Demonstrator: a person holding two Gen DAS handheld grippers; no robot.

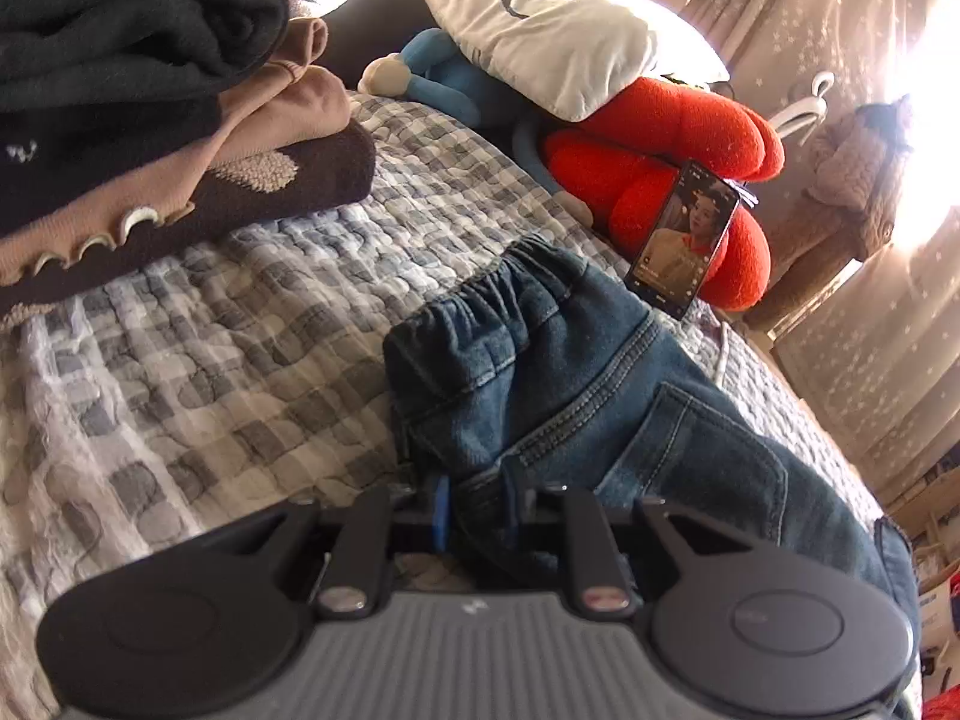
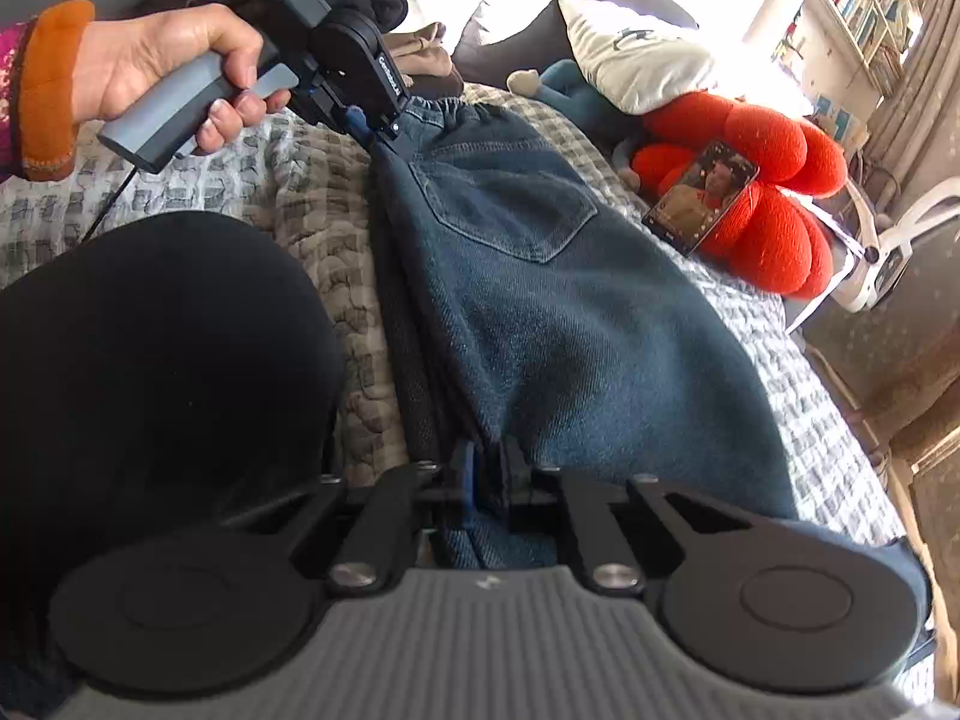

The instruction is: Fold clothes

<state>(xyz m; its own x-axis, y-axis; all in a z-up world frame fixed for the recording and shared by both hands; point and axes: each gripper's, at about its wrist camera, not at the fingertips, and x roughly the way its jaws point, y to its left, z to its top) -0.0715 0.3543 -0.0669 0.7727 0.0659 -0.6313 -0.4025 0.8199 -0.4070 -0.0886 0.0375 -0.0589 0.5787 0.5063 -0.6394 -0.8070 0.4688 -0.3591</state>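
Note:
A pair of blue jeans (image 2: 540, 300) lies stretched along the checked quilt (image 2: 270, 180), back pocket up, folded lengthwise. My left gripper (image 1: 474, 510) is shut on the jeans (image 1: 540, 372) at the near corner of the elastic waistband. The right wrist view shows that same left gripper (image 2: 384, 120) from outside, held by a hand (image 2: 162, 60) at the waistband's left corner. My right gripper (image 2: 486, 480) is shut on the jeans' folded edge lower down the leg. The fabric bunches between its fingers.
A stack of folded clothes (image 1: 138, 90), black, tan and dark brown, sits at the far left of the quilt (image 1: 210, 360). A phone (image 1: 681, 234) leans on a red plush cushion (image 1: 678, 138). A white pillow (image 1: 558, 18) and a blue soft toy (image 1: 444, 72) lie behind. A black-clad knee (image 2: 150, 360) fills the near left.

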